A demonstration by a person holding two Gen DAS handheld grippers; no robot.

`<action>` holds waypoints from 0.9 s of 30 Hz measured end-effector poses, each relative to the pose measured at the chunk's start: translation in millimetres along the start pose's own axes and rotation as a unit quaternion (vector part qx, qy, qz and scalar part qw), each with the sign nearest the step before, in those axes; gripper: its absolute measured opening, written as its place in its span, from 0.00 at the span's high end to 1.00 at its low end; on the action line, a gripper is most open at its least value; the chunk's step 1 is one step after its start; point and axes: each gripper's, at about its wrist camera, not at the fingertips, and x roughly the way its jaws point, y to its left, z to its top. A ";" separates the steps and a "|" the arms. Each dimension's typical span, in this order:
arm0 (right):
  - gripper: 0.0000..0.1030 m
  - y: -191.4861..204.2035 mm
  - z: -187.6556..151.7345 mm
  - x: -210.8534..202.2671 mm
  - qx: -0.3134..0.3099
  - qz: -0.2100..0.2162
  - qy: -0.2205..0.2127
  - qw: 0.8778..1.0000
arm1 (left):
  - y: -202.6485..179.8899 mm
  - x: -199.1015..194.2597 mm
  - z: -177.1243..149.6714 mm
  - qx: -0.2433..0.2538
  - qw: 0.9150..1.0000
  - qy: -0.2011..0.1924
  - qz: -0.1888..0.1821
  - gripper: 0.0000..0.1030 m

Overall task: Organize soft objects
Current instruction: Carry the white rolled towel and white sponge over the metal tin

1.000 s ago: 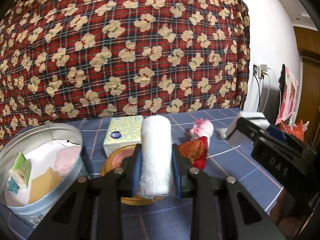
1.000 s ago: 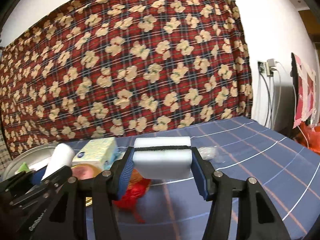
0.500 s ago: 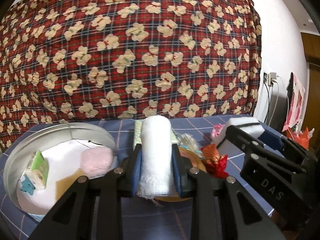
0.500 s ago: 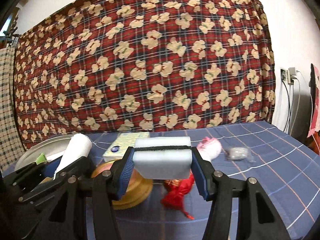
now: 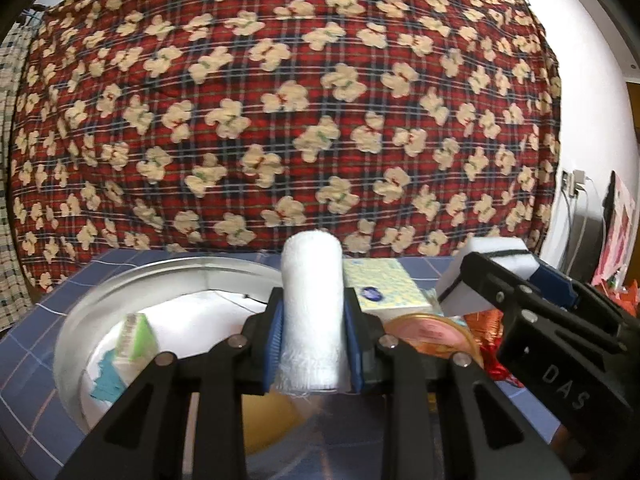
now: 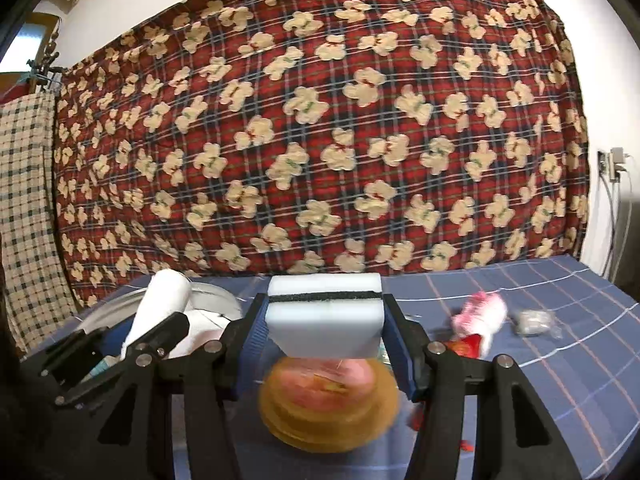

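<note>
My left gripper point(image 5: 314, 344) is shut on a white rolled towel point(image 5: 312, 312) and holds it over the near right rim of the round metal tin point(image 5: 70, 332). The tin holds a green-and-white packet point(image 5: 134, 336) and a teal star piece point(image 5: 106, 382). My right gripper point(image 6: 324, 340) is shut on a white sponge with a black band point(image 6: 325, 316), above a round yellow tin with a pink top point(image 6: 328, 400). The right gripper and its sponge point(image 5: 486, 258) show at the right of the left wrist view. The towel point(image 6: 162, 304) shows at the left of the right wrist view.
A yellow patterned tissue pack point(image 5: 380, 290) lies behind the yellow tin point(image 5: 432, 332). A pink-and-white fluffy toy point(image 6: 480, 314), a red-orange pouch point(image 6: 466, 347) and a clear plastic packet point(image 6: 534, 322) lie on the blue checked tablecloth point(image 6: 560, 360). A red bear-print blanket point(image 6: 320, 140) hangs behind.
Both grippers have moved left with their loads. The left gripper now holds the towel over the metal tin's rim; the right gripper now holds the sponge above the yellow tin.
</note>
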 end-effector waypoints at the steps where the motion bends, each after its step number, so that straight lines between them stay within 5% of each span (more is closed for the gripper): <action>1: 0.44 4.1 0.8 2.0 0.002 0.005 0.000 1.000 | 6.4 -0.3 0.8 -0.002 1.000 -0.003 0.008 0.74; 16: 0.44 66.4 7.9 34.8 0.003 0.063 0.008 0.998 | 75.6 9.1 0.3 -0.051 0.995 0.009 0.090 0.74; 27: 0.44 97.2 5.9 73.9 0.010 0.091 0.046 0.995 | 91.6 17.8 -5.7 -0.057 0.990 0.037 0.127 0.74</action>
